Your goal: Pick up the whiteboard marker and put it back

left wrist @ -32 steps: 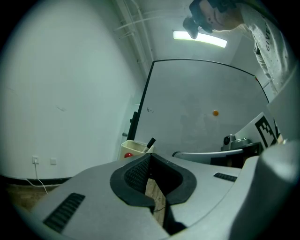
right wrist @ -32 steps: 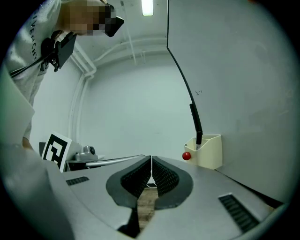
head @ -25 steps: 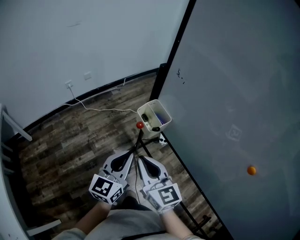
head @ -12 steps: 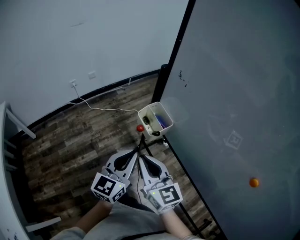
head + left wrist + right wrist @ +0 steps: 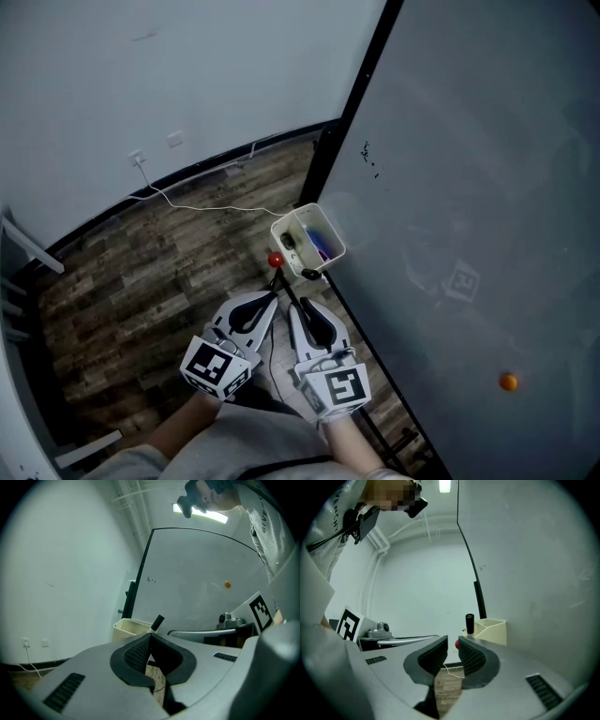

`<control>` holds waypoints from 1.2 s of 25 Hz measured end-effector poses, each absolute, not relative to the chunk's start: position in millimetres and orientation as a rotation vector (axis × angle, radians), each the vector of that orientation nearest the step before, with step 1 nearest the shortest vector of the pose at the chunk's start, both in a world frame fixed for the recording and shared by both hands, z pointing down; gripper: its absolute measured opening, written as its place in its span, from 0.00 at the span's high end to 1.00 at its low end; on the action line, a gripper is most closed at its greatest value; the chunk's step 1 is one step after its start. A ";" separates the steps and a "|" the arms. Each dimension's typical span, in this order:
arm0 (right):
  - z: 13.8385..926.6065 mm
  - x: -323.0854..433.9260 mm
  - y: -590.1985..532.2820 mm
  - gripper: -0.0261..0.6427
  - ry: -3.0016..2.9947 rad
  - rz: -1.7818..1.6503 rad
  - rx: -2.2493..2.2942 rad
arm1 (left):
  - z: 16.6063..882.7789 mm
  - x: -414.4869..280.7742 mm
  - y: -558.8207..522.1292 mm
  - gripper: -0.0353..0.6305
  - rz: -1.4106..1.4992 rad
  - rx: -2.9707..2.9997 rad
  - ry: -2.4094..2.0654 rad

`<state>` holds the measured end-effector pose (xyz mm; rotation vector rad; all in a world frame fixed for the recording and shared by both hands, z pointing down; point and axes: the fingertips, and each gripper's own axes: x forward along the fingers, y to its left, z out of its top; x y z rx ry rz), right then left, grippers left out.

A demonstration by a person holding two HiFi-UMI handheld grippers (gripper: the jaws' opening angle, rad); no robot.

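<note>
- Two grippers are being held empty: the left gripper [image 5: 149, 638] with jaws together, the right gripper [image 5: 452, 645] with jaws just opening slightly.
- Nothing is being gripped yet; the whiteboard marker [image 5: 469, 623] is being left upright in the cream holder [image 5: 493, 631] ahead, on the whiteboard [image 5: 469, 187].

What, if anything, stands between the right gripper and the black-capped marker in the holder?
Nothing visible does. The right gripper, its jaws just opening and empty, looks straight at the marker standing in the cream holder. A red knob sits low beside that line, left of the holder.
</note>
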<state>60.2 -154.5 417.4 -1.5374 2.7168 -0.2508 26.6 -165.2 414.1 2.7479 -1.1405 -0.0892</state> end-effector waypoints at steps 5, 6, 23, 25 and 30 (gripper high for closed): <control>413.2 75.5 -172.9 0.78 2.674 -0.256 -1.596 | 410.9 28.5 -181.8 0.92 -0.084 2.774 -1.096; 409.4 76.6 -177.2 0.78 2.662 -0.241 -1.599 | 411.1 29.0 -185.4 0.92 -0.085 2.777 -1.089; 405.6 71.4 -210.7 0.77 2.659 -0.167 -1.652 | 411.8 25.0 -228.8 0.92 -0.093 2.791 -1.043; 405.4 71.7 -212.8 0.77 2.653 -0.159 -1.664 | 411.1 24.9 -231.8 0.92 -0.095 2.790 -1.040; 404.9 72.2 -214.8 0.82 2.680 -0.150 -1.671 | 410.5 26.1 -238.7 0.92 -0.099 2.785 -1.036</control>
